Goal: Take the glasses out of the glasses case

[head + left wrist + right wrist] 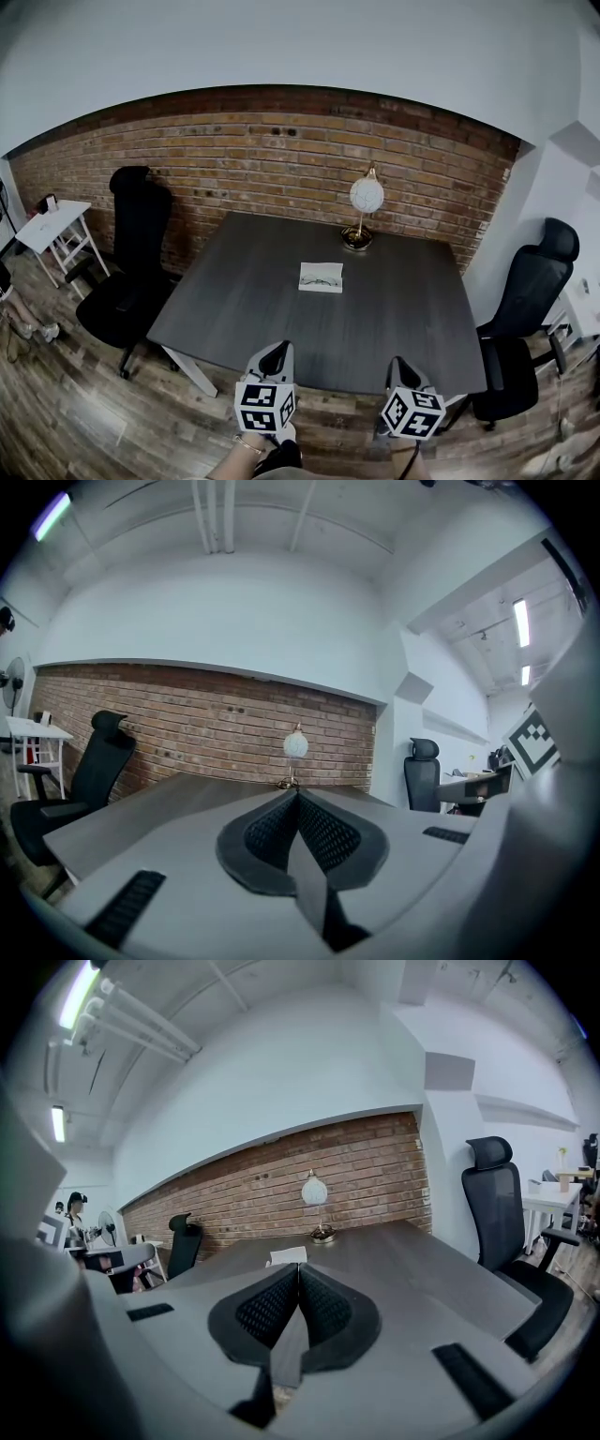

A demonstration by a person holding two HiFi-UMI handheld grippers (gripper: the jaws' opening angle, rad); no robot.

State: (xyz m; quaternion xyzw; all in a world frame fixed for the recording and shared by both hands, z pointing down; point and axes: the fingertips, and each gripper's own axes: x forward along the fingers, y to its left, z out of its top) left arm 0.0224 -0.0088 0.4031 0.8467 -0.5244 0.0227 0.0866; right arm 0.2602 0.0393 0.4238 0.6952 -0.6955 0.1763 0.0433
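Both my left gripper (276, 349) and right gripper (401, 362) hang closed and empty at the near edge of the table (234, 309), the glasses case (321, 277) mid-table, seemingly open; a one-sided nudge could skid it toward the lamp (364, 211).

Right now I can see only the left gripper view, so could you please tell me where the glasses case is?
Observer: The head view shows the glasses case lying flat in the middle of the table, nearer to you than the lamp.
Operator: Thank you. Is the right gripper free?
Observer: Yes. The right gripper view shows the right gripper with its jaws together and nothing between them.
Operator: And where do the grippers stand relative to the case?
Observer: In the head view the left gripper and the right one are both by the table's near edge, well apart from the case.
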